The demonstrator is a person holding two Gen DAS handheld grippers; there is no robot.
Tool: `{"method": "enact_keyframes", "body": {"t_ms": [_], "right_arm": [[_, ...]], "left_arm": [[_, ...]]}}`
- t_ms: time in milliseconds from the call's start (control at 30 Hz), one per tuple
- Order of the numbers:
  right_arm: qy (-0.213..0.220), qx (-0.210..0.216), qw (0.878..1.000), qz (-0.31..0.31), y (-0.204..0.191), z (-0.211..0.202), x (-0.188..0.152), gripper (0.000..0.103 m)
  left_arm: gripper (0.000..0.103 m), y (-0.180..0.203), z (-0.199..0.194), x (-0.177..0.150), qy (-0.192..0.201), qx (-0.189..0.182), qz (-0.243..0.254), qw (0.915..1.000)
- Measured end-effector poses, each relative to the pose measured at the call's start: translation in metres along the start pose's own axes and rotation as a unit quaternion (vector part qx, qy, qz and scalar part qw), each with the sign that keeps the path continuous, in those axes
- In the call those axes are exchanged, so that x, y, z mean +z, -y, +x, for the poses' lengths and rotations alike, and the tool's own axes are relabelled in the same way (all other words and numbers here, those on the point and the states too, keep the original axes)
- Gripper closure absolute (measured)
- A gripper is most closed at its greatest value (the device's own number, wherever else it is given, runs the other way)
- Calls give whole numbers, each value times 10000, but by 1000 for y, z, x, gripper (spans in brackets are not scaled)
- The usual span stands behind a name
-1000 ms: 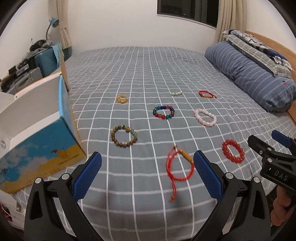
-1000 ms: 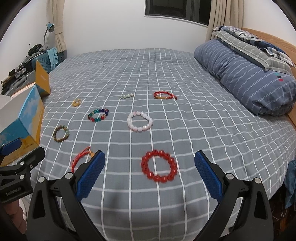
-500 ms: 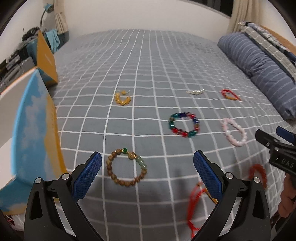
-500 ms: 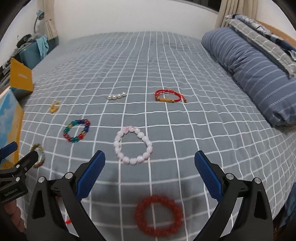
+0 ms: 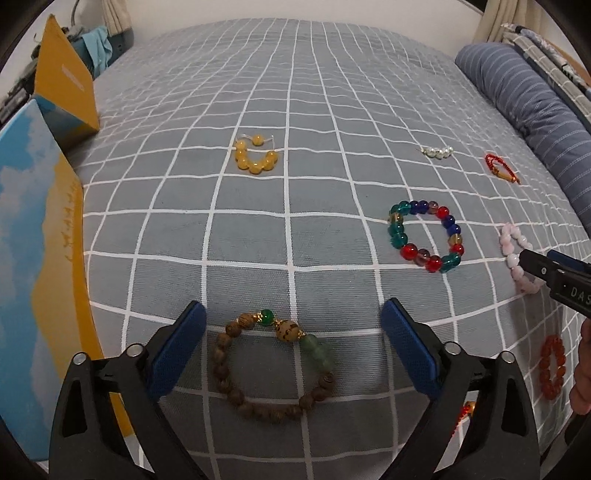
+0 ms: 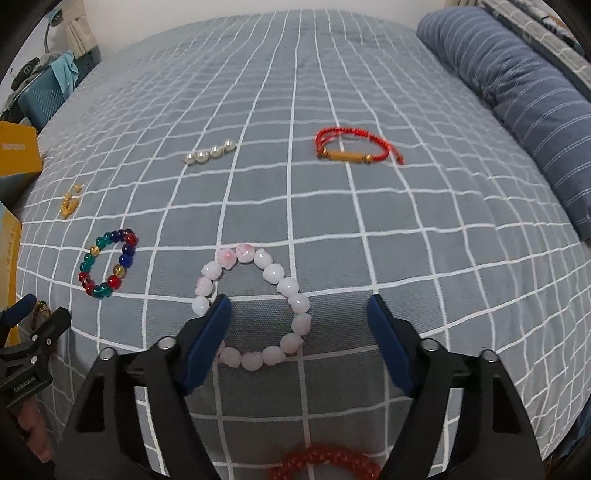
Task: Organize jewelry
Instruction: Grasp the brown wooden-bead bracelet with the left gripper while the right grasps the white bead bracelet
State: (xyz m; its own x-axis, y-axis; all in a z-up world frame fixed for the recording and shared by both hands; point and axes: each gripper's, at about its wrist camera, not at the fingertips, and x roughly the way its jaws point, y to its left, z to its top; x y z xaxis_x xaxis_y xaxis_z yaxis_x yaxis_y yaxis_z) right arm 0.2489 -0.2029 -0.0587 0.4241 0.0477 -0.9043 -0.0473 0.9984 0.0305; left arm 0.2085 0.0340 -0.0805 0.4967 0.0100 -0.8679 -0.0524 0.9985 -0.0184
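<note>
Left gripper (image 5: pixel 291 332) spread wide over the wooden bead bracelet (image 5: pixel 273 365), nothing held. Right gripper (image 6: pixel 299 325) spread too, left pad overlapping the pink bead bracelet (image 6: pixel 255 306). Just nearer than that bracelet, red bead bracelet (image 6: pixel 325 465) cut off by the frame edge.

Dim, even indoor light; strong fisheye bending, dark vignetted corners.

Grey checked bed (image 5: pixel 295 110), striped bolster (image 6: pixel 517 74), white wall (image 5: pixel 258 11).

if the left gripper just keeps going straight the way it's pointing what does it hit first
Most likely the wooden bead bracelet, which lies on the bed between the open fingers of the left gripper. Depth is hard to judge, so it may meet the bedspread just beyond it.
</note>
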Motion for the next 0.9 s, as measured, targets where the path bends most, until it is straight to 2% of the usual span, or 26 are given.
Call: {"method": "enact_keyframes", "body": {"t_ms": [67,167,267,333,367,400,900], "right_arm": [[-43,40,10000,2,-1,1,-1,40],[-88,117,9999,1,-3,3,1,50],[-137,138,9998,12,-3,4,4,66],[-185,157,9997,49,-2,5,6,77],[-204,145,9997,58,-2,5,8,88],[-215,139,9997,63,-1,5,8,93],[-155,218,9995,139,0,-3,6,93]], "left_arm": [[19,1,-1,0,-8,30,60,10000],[33,-2,-1,3,-56,22,32,10000],[57,-3,-3,4,-87,52,13,9999],[82,-3,-4,5,-130,67,55,9999],[83,-3,-4,5,-151,32,59,9999],[89,-3,-4,5,-164,-11,65,9998],[89,-3,-7,8,-175,-129,-14,9998]]}}
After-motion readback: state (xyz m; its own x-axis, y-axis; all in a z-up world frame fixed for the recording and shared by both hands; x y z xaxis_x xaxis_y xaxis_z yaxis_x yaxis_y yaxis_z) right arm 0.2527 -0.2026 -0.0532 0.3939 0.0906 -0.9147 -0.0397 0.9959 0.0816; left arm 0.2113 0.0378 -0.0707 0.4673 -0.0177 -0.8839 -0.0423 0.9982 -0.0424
